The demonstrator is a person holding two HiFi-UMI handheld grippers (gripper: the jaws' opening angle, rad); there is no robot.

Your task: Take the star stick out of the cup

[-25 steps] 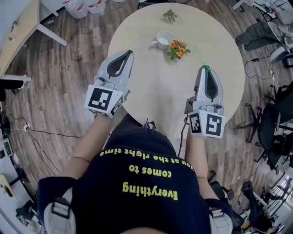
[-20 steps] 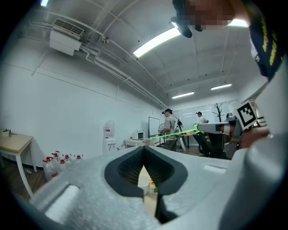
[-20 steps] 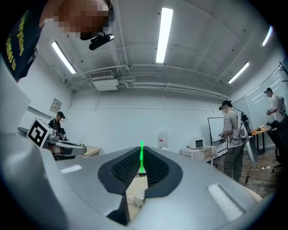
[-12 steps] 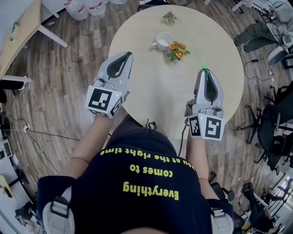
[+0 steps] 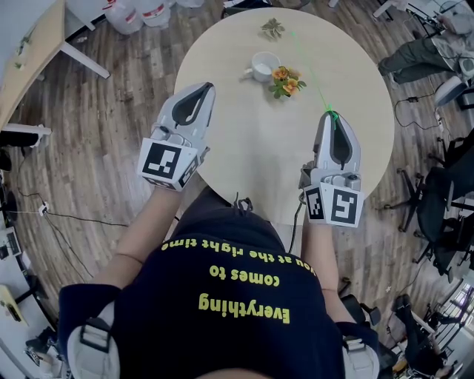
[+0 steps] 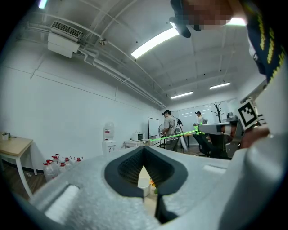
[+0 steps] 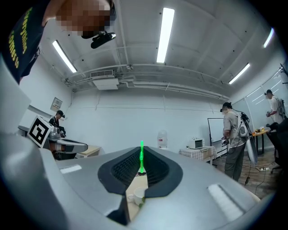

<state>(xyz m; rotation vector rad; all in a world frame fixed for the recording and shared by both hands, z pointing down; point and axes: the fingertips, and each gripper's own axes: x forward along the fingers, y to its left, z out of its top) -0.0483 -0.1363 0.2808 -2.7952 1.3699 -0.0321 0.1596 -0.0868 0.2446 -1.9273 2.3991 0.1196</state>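
Note:
My right gripper [image 5: 332, 113] is shut on the near end of a thin green star stick [image 5: 311, 74], over the table's right side. The stick slants away up-left, and its star-shaped head [image 5: 272, 28] is near the table's far edge. In the right gripper view the green stick [image 7: 141, 158] stands pinched between the shut jaws of the right gripper [image 7: 141, 150]. The white cup [image 5: 264, 65] stands upright on the round table [image 5: 244, 148], apart from the stick. My left gripper [image 5: 201, 87] is shut and holds nothing, at the table's left edge.
A small bunch of orange flowers [image 5: 287, 80] lies right of the cup. Office chairs [image 5: 437, 200] stand to the right, and a desk [image 5: 33, 52] and water jugs [image 5: 141, 11] at the far left. Two people [image 6: 170, 128] stand across the room.

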